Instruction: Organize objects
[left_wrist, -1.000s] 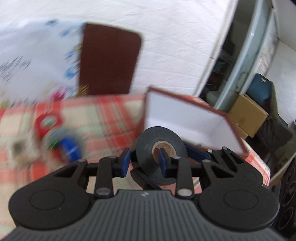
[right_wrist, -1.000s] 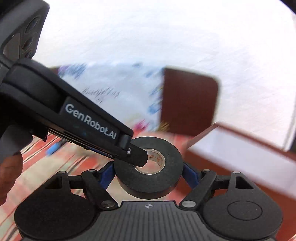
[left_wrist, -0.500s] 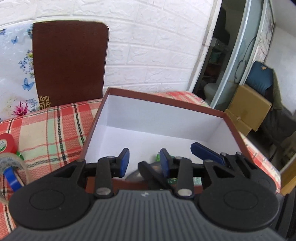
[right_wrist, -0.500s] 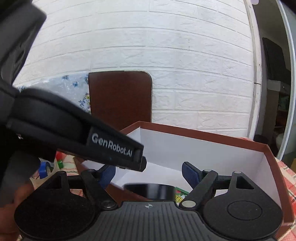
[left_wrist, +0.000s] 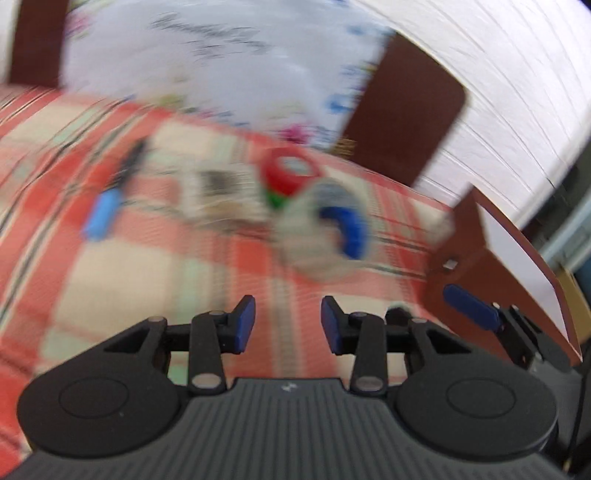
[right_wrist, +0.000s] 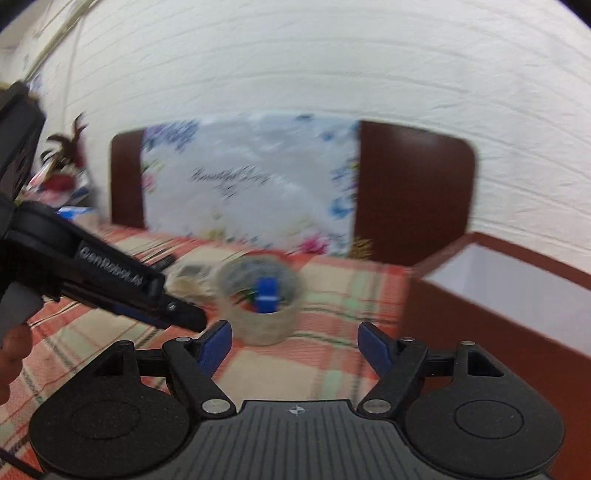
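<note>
With both your left gripper and right gripper empty, jaws apart, the clear tape roll sits mid-bench just left of the box, likely light, stiff and slick, so pinch across its wall, not the rim.

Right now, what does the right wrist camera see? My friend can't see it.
The right gripper is open and empty over a red checked tablecloth, facing a clear tape roll with a blue roll inside. The left gripper pokes in beside it; a brown box stands right.
</note>
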